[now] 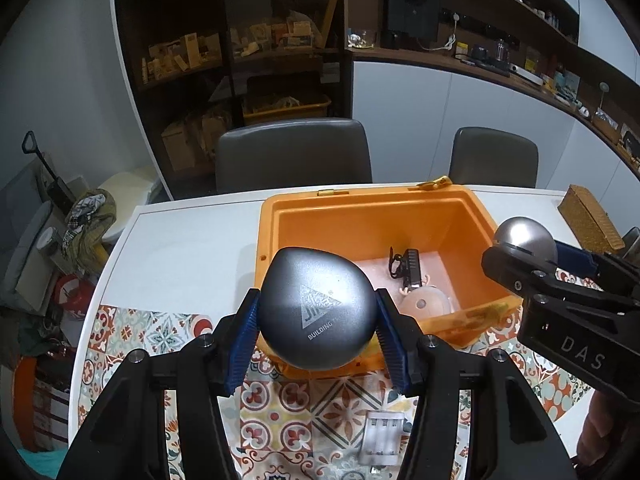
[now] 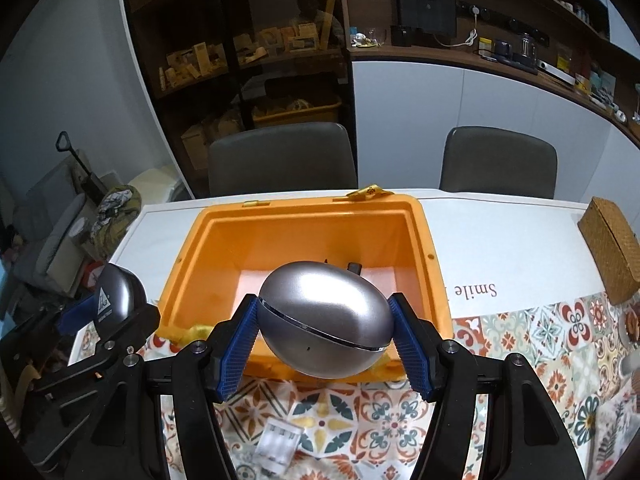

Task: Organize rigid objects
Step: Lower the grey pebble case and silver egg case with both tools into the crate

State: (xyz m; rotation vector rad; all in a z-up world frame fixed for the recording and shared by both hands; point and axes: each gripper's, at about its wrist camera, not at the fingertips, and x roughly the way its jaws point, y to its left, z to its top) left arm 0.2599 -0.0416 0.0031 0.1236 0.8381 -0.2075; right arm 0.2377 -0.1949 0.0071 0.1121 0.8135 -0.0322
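My left gripper (image 1: 318, 320) is shut on a dark grey rounded case (image 1: 318, 308) with a triangle logo, held above the near left corner of the open orange box (image 1: 472, 216). My right gripper (image 2: 323, 326) is shut on a silver egg-shaped case (image 2: 324, 316) with a seam around it, held over the box's (image 2: 420, 220) near edge. Each gripper shows in the other's view: the right one (image 1: 520, 256) with its silver case (image 1: 524, 236) at the right, the left one (image 2: 112, 308) with its dark case (image 2: 116, 292) at the left. Inside the box lie a black clip-like device (image 1: 406, 266) and a pale round item (image 1: 426, 304).
A white battery charger (image 1: 380, 436) lies on the patterned cloth (image 1: 152, 328) in front of the box. A woven box (image 2: 612, 248) sits at the table's right. Two grey chairs (image 1: 292, 152) stand behind the white table (image 1: 192, 232), with shelves beyond.
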